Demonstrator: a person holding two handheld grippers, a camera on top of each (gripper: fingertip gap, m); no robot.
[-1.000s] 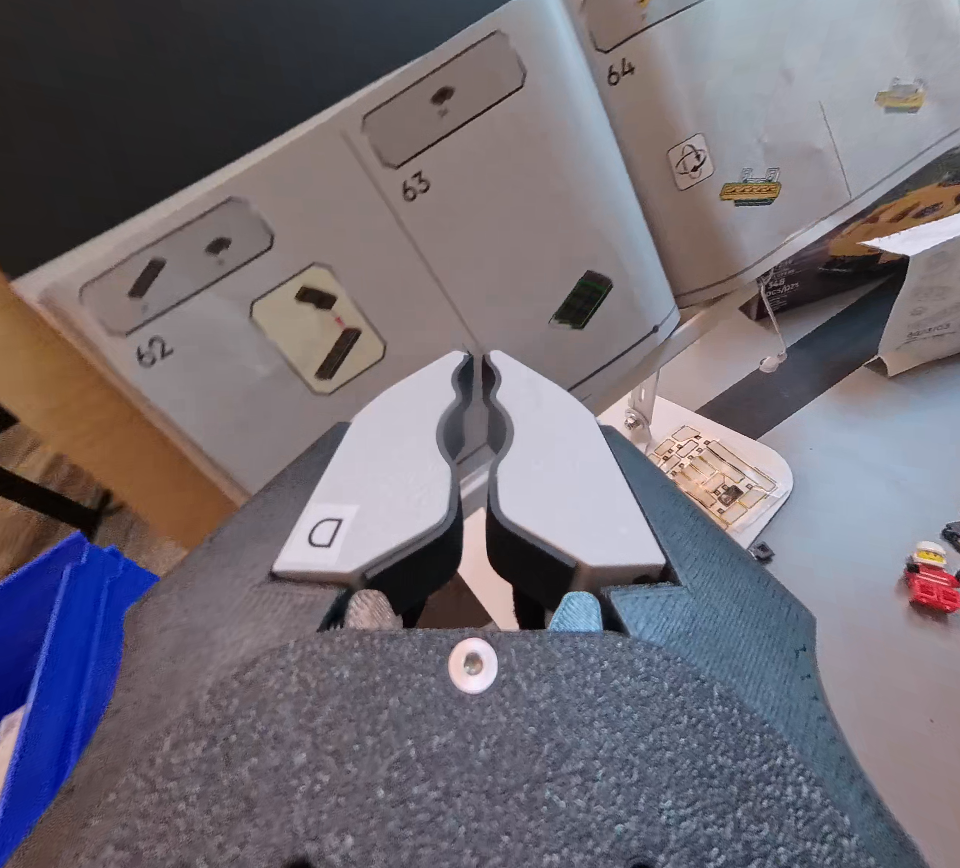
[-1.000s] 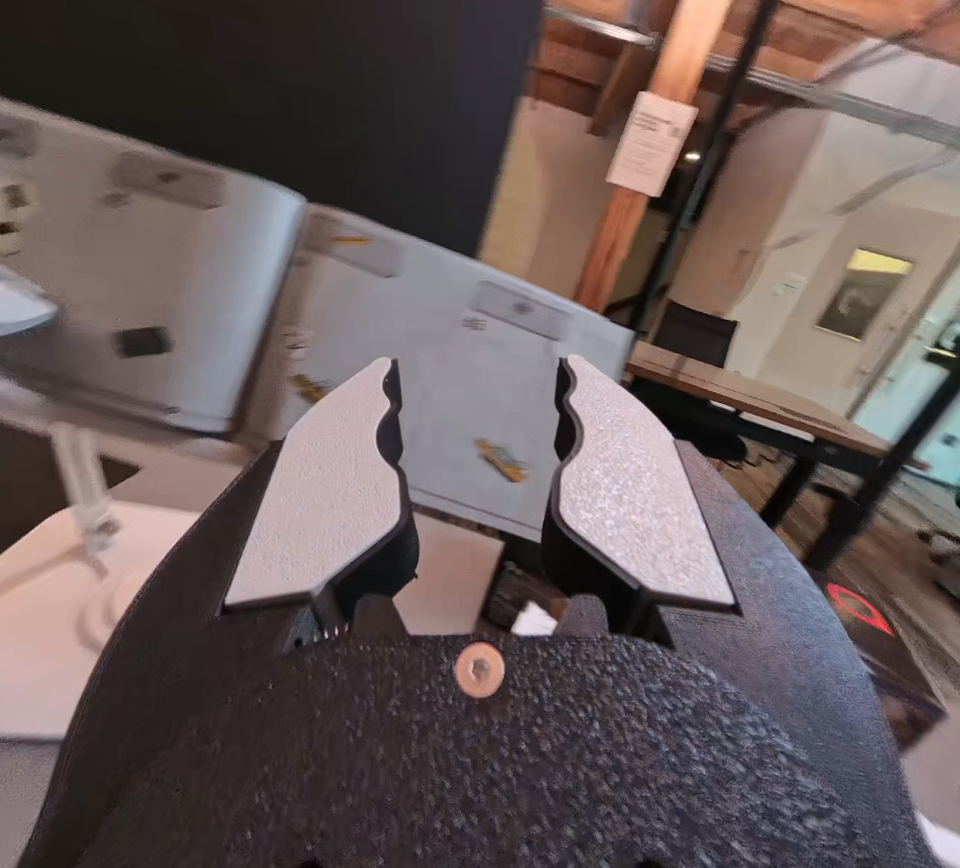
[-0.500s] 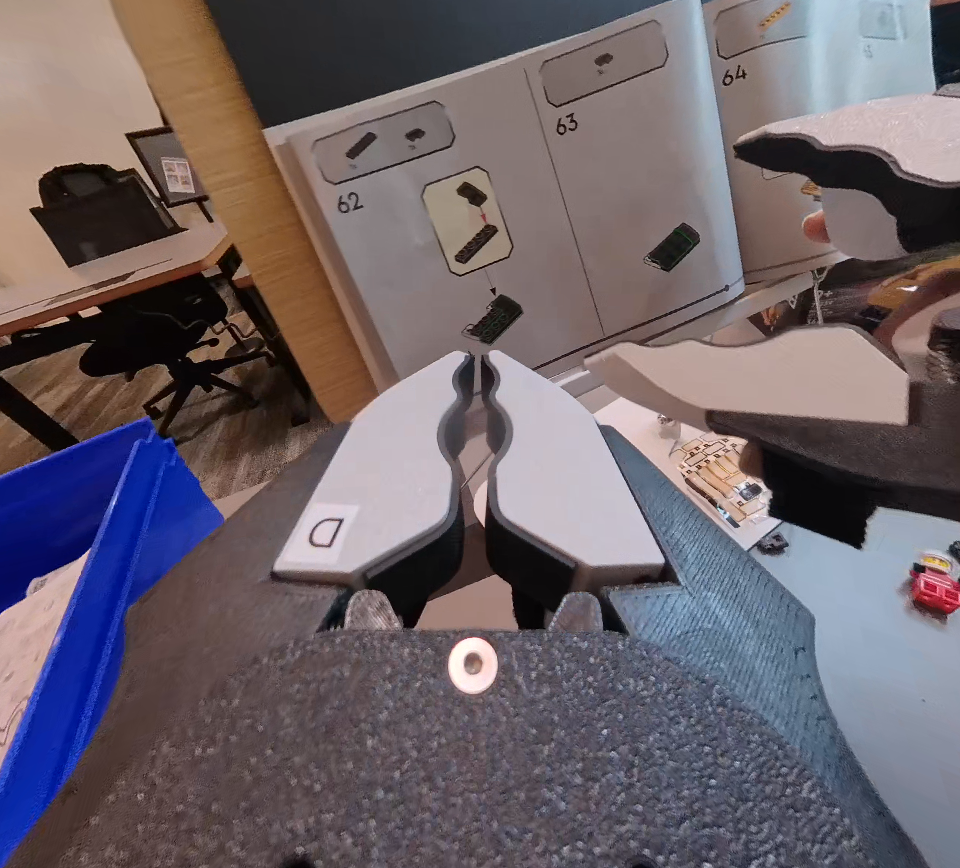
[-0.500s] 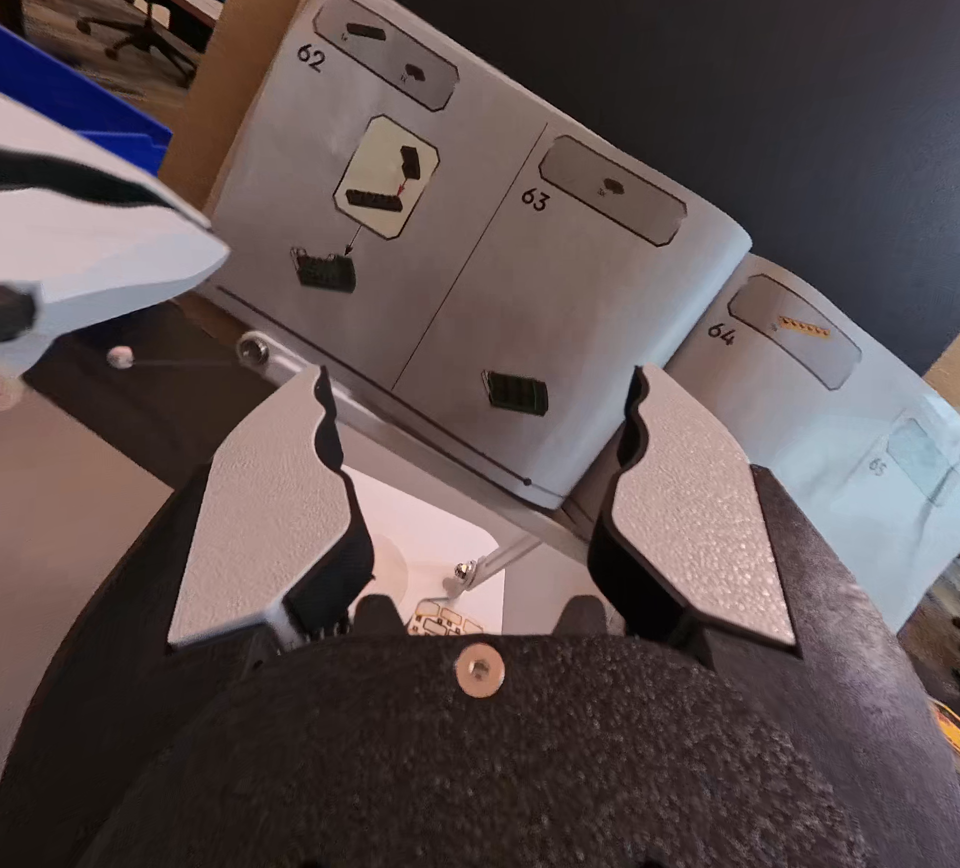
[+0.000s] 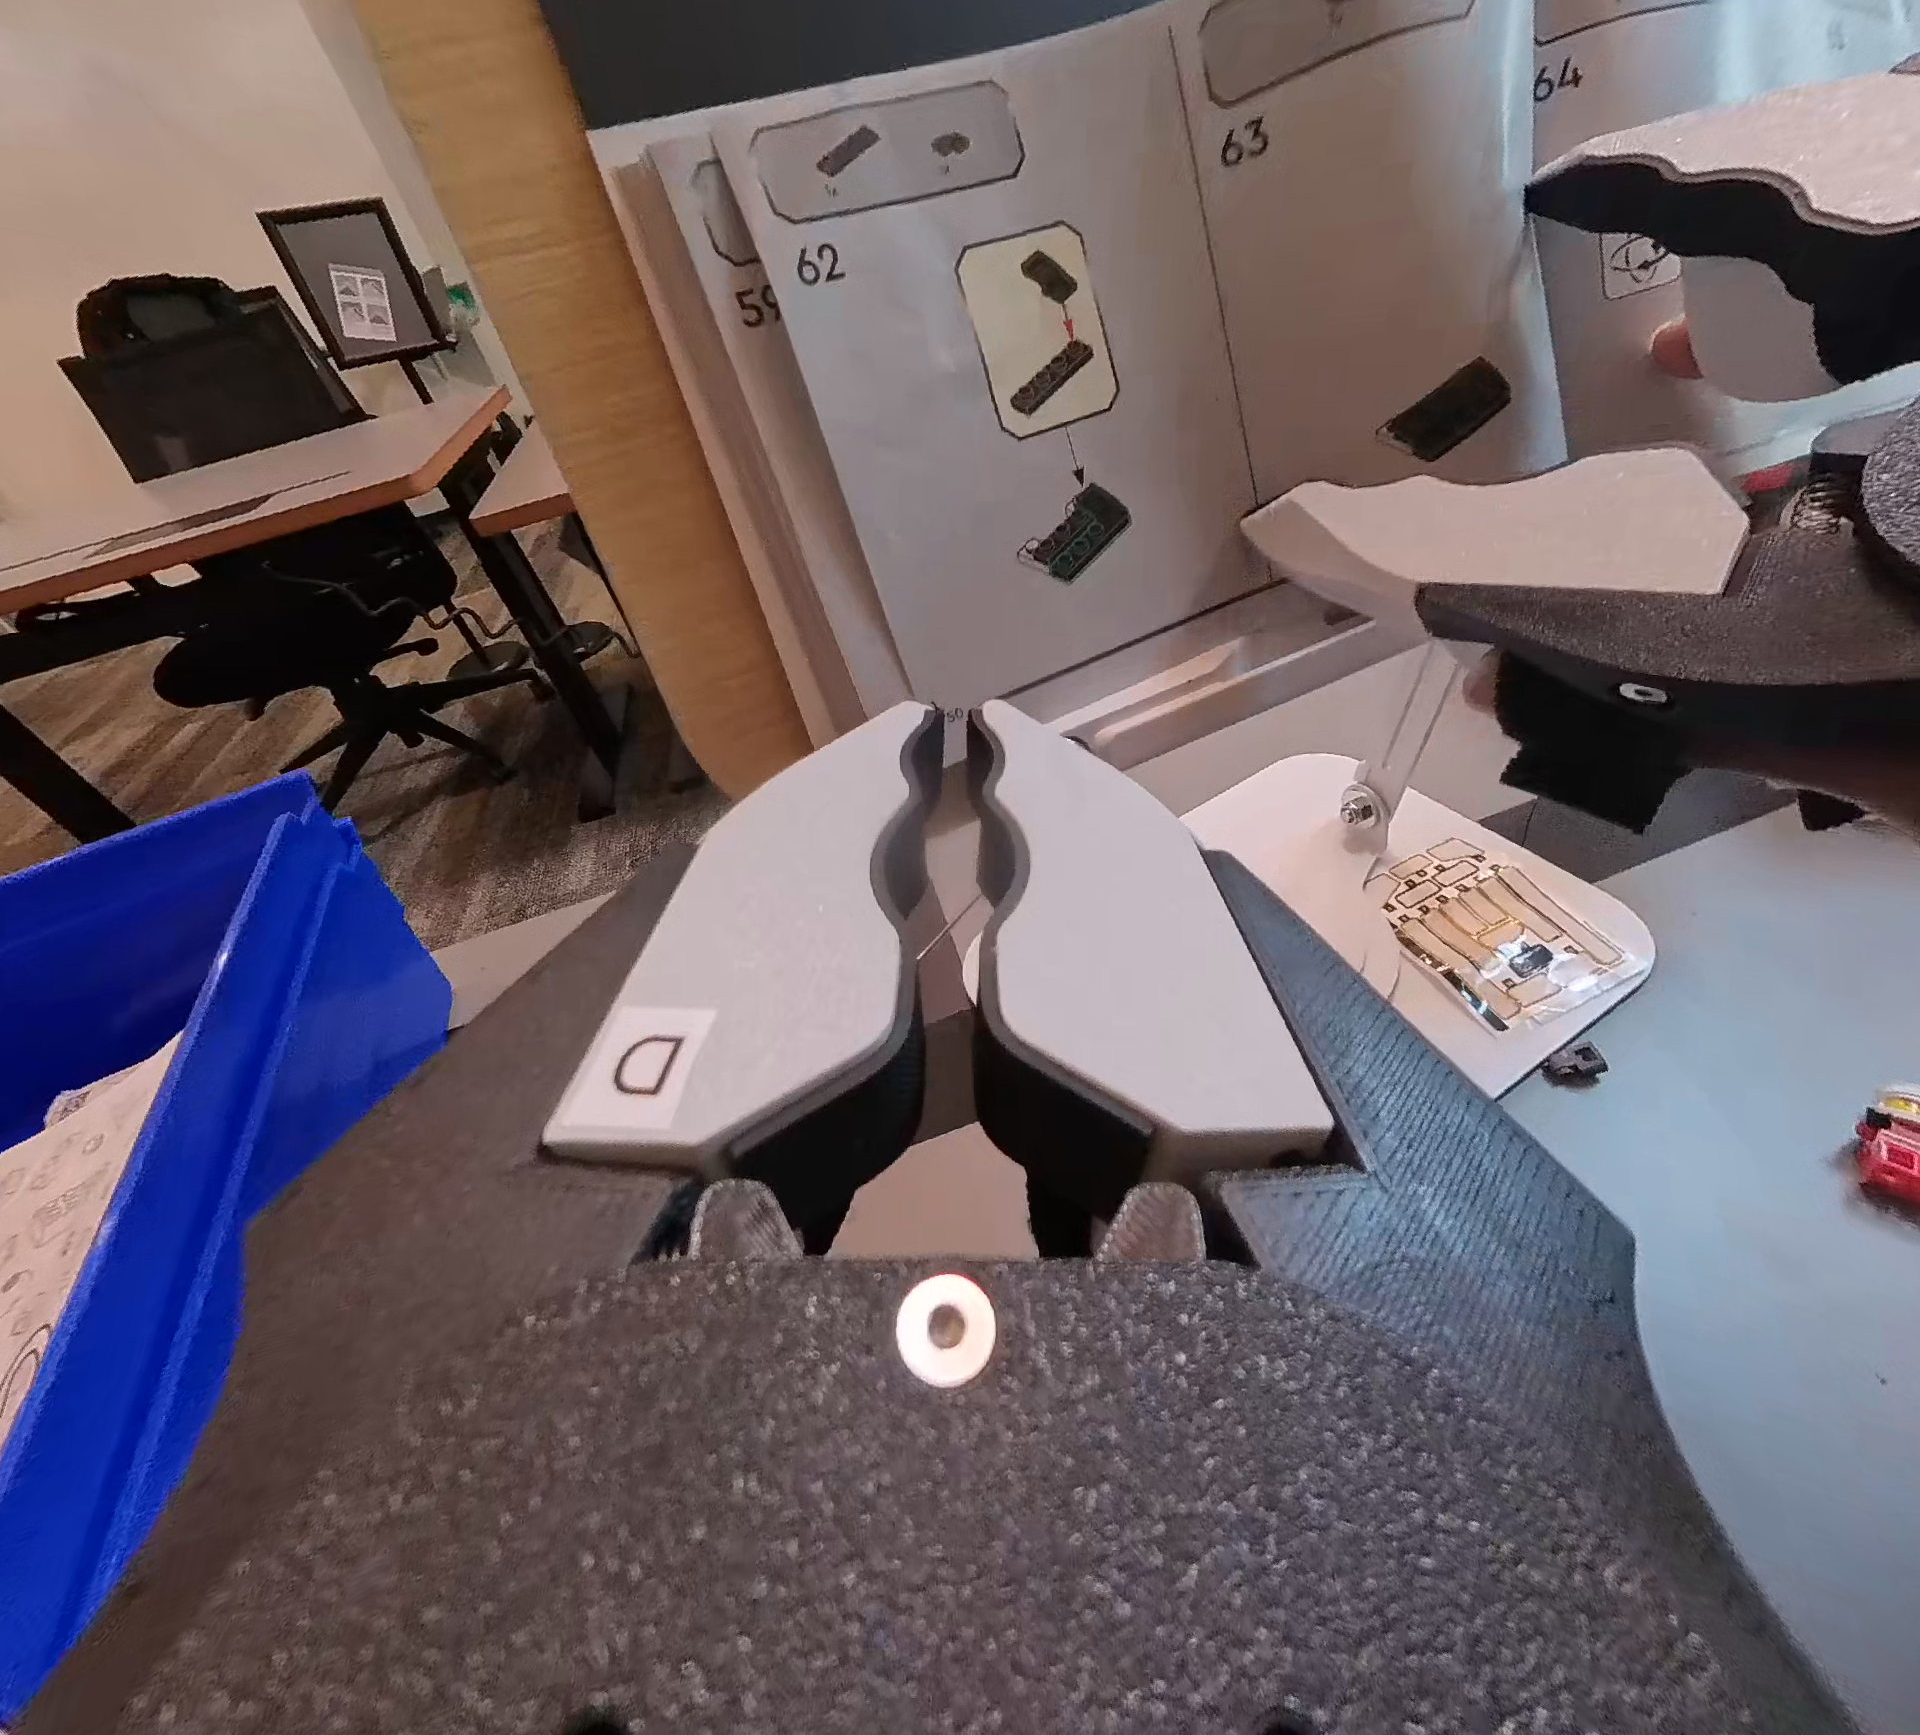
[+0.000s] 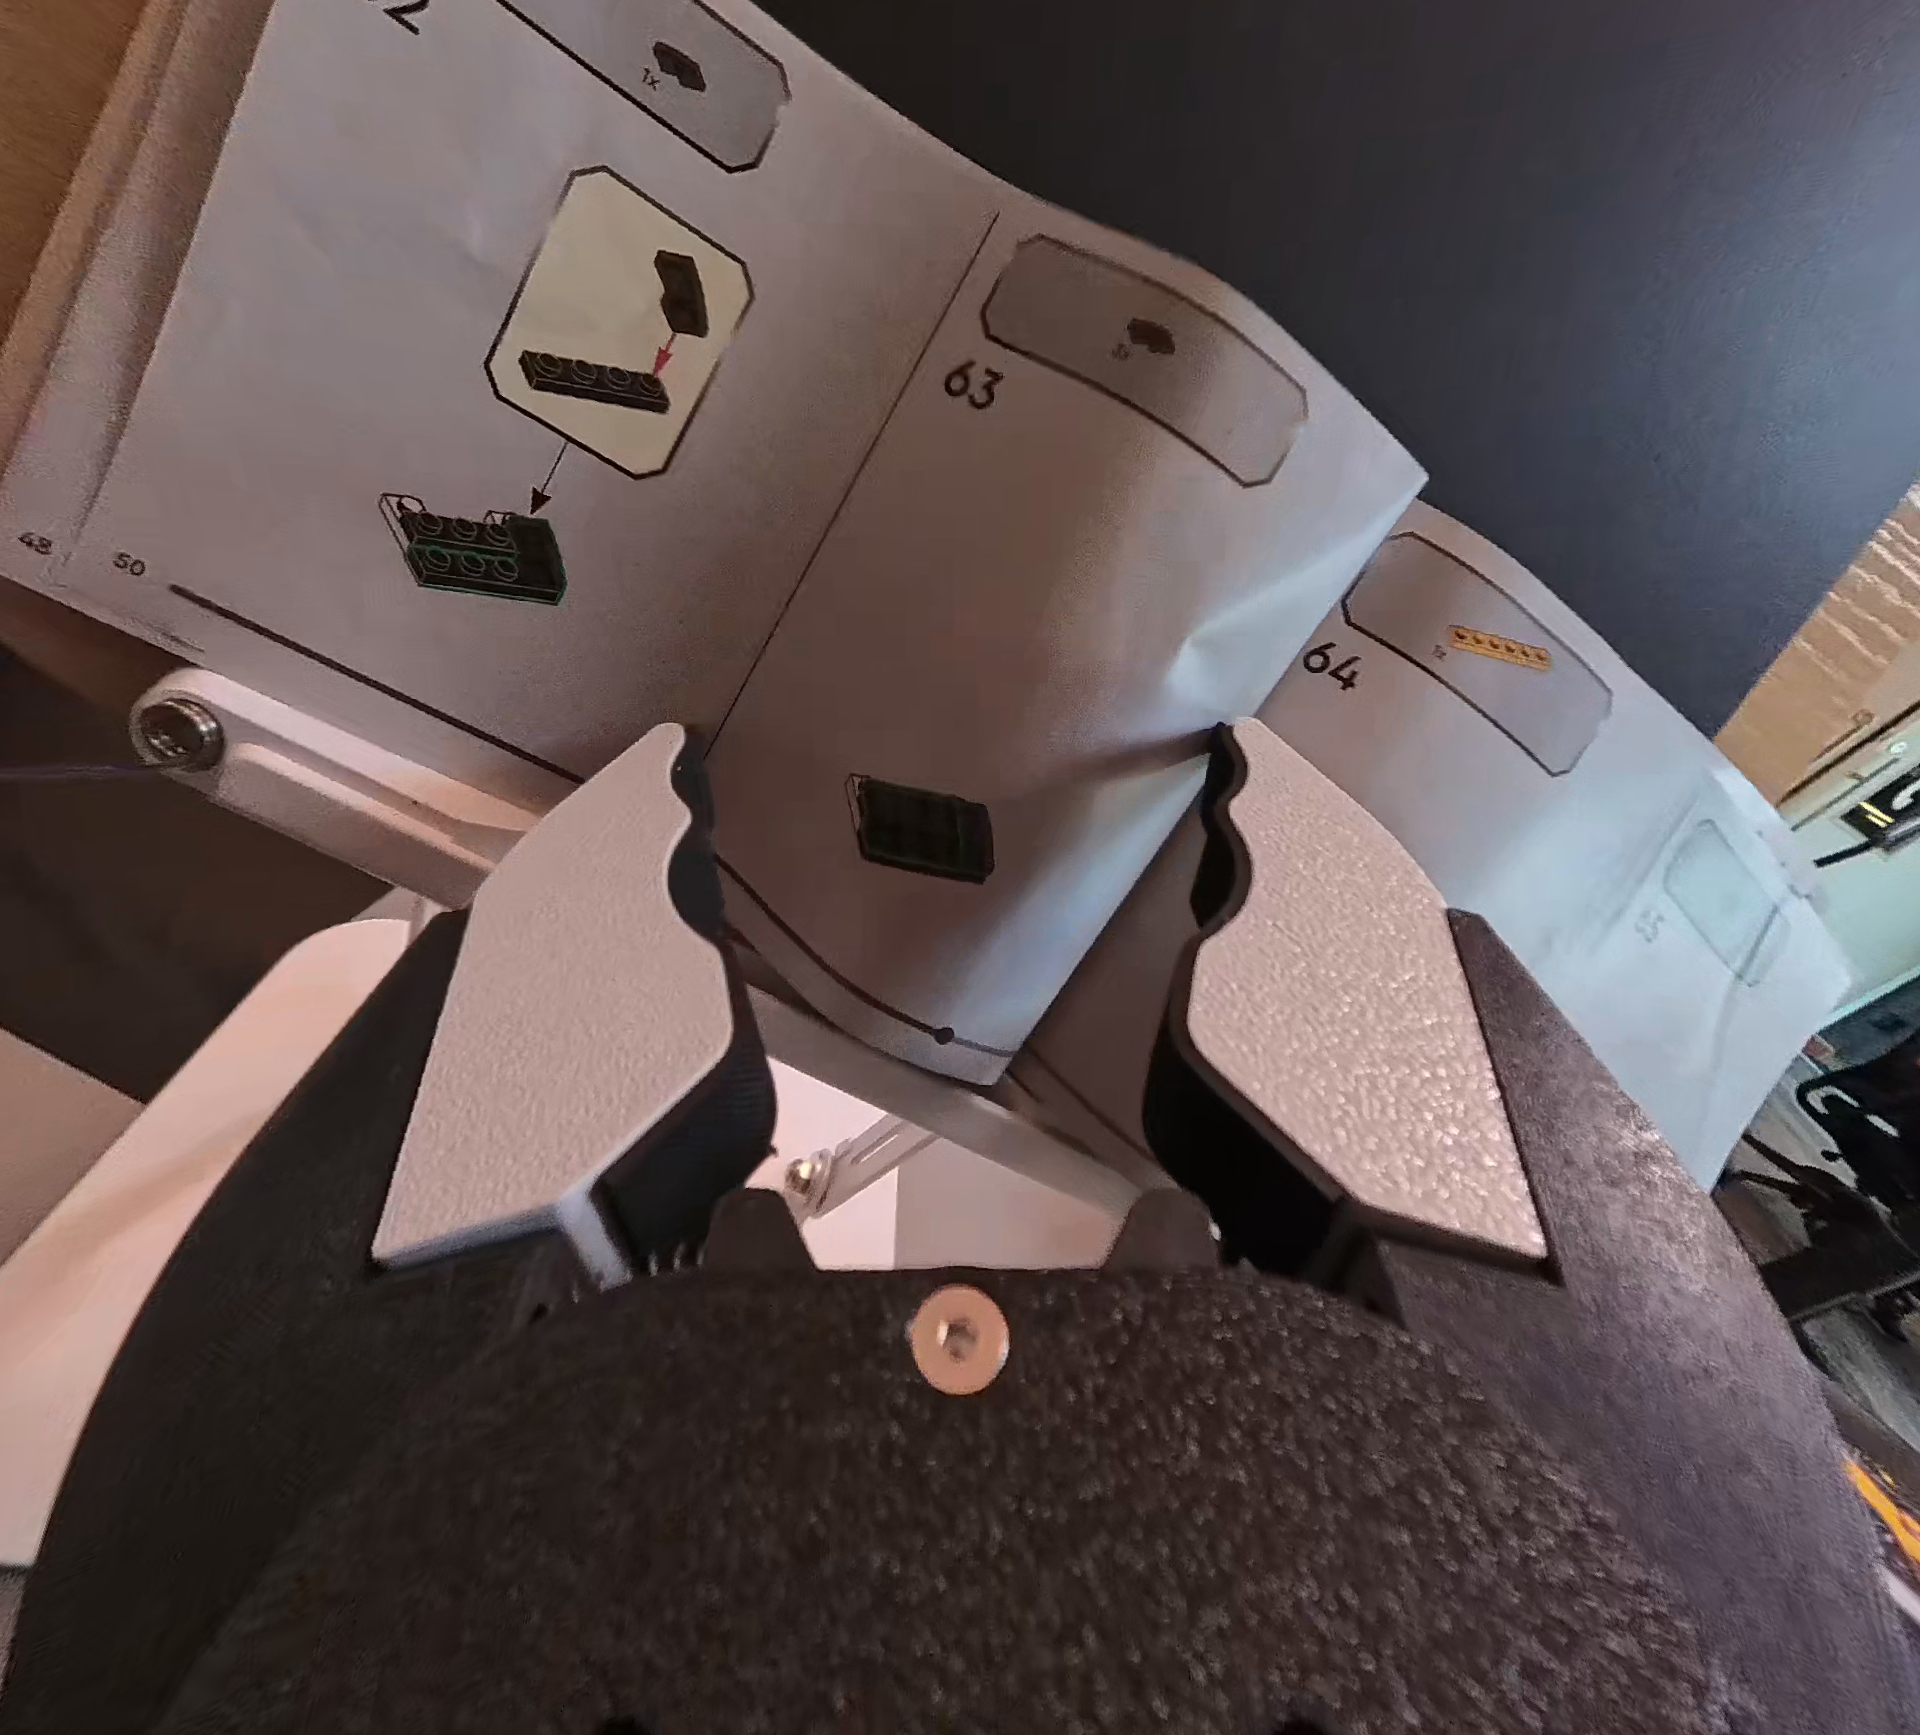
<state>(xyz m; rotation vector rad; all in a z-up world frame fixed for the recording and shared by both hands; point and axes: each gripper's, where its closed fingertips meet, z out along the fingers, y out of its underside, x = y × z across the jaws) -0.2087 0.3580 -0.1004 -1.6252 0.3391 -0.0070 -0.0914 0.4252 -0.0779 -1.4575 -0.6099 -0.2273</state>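
Plainly, the open instruction booklet stood propped on its white stand at the back of the worktop, its near page bulging towards us. It filled more of both wrist views than it had half a second before, so we judged that both tools had been brought nearer to it.

We saw the right claw spread wide, its two fingertips level with the lower part of that bulging page. The right fingertip sat at the page's free edge, where the paper creased. We could not tell whether either pad actually touched the paper, and nothing was gripped. A second before, this claw had been narrower and aimed off to the booklet's far page, so it had swung across and opened.

The left claw was pressed nearly together, with only a thin slit between the tips and nothing in it, as in the earlier views. It hung just short of the booklet's lower left corner.

Farther out, a clear packet of gold-edged stickers lay on the stand's base, a small black piece beside it, and a red toy figure at the right. A blue bin sat to our left.
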